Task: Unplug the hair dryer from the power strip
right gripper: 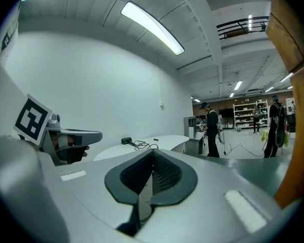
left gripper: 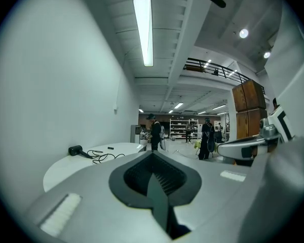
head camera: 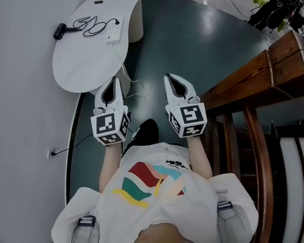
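A black hair dryer [head camera: 60, 31] lies at the left of a white curved table [head camera: 81, 65], far ahead of me. Its black cord [head camera: 91, 24] coils across to a white power strip [head camera: 114, 30] on the table's right side. In the left gripper view the hair dryer [left gripper: 76, 150] and its cord [left gripper: 104, 156] show small on the table. The right gripper view shows the hair dryer [right gripper: 126, 140] in the distance too. My left gripper [head camera: 110, 81] and right gripper [head camera: 173, 78] are held side by side over the floor, well short of the table, both shut and empty.
A white wall [head camera: 20, 85] runs along the left. A wooden bench or railing [head camera: 253, 80] stands close on the right. A thin white cable [head camera: 134, 87] trails on the dark floor under the table. People [left gripper: 156, 131] stand far off in the room.
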A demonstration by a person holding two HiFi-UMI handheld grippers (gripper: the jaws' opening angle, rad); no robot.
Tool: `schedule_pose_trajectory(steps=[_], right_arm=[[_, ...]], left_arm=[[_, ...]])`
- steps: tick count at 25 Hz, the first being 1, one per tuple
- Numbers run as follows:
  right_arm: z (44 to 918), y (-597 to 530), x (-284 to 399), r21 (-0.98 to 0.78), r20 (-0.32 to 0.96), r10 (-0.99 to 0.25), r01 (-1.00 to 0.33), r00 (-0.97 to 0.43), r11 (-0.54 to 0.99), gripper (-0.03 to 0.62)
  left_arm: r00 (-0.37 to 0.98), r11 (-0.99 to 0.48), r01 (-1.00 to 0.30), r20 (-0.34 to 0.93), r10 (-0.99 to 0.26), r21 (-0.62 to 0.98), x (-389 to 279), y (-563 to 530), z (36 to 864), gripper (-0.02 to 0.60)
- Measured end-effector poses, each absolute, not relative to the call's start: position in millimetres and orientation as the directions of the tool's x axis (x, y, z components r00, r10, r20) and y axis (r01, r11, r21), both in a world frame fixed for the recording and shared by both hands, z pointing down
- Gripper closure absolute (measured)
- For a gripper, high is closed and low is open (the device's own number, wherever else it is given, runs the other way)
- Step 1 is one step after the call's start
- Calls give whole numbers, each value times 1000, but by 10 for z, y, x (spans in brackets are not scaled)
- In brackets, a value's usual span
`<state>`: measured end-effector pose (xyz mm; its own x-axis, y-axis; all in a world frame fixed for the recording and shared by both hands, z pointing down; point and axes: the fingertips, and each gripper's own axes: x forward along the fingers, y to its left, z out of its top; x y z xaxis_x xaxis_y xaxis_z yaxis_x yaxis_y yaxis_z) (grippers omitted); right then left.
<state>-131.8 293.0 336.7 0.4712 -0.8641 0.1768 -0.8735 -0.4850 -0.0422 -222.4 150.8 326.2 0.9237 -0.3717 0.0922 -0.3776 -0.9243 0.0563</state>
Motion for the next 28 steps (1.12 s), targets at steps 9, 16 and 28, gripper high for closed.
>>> schedule_pose_trajectory(steps=[9, 16, 28], right_arm=[[3510, 2810, -1081, 3, 181, -862, -877, 474, -481, 582], [3561, 2501, -565, 12, 197, -856, -874, 479, -486, 582], [3794, 1296, 570, 27, 276, -879, -917, 388, -397, 582]], left_arm=[[928, -927, -369, 88, -363, 62, -1866, 1273, 3400, 581], [929, -927, -366, 94, -359, 82, -1274, 875, 3451, 581], [886, -890, -452, 151, -439, 66, -228, -297, 3707, 581]])
